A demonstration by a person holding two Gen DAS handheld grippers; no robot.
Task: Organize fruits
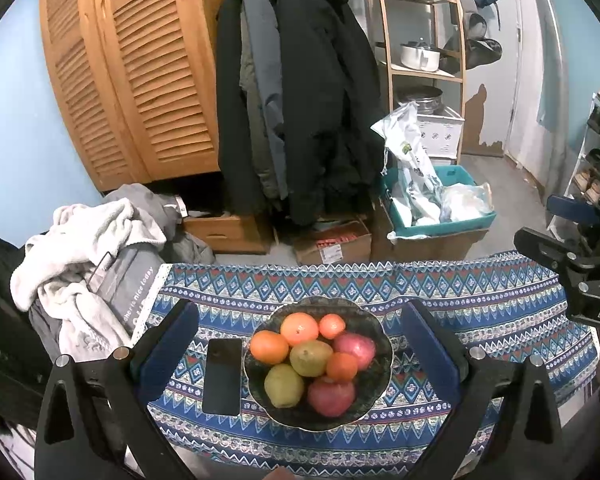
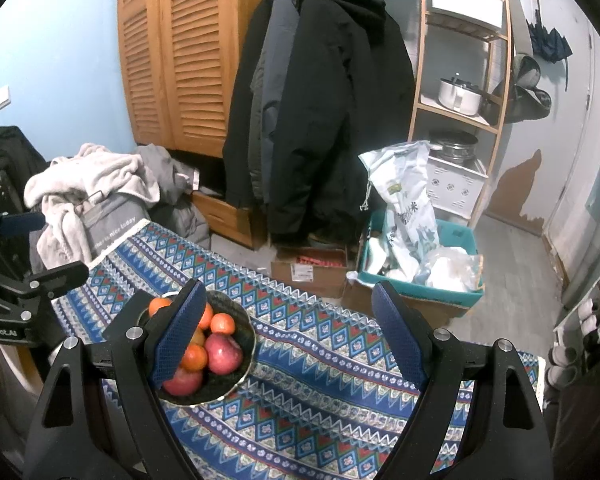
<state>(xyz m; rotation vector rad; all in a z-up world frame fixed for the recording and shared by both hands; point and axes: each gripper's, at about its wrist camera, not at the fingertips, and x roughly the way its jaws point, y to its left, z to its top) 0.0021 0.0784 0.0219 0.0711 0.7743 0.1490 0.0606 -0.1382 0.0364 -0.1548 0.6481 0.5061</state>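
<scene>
A dark scalloped bowl (image 1: 374,390) stands on the blue patterned tablecloth (image 1: 480,312). It holds several oranges (image 1: 299,329), two green-yellow fruits (image 1: 310,357) and two red apples (image 1: 331,396). My left gripper (image 1: 300,332) hovers open above the bowl, its blue-padded fingers to either side of it, holding nothing. In the right wrist view the same bowl (image 2: 246,334) sits at lower left, partly hidden behind the left finger. My right gripper (image 2: 292,316) stands open over the bare cloth to the right of the bowl. An apple (image 2: 223,353) shows near the bowl's right rim.
A black phone (image 1: 222,376) lies flat on the cloth just left of the bowl. Beyond the table's far edge are a heap of clothes (image 1: 88,248), hanging coats (image 1: 300,92), cardboard boxes (image 1: 332,242) and a teal bin (image 1: 440,200). The other gripper's body (image 1: 580,264) shows at right.
</scene>
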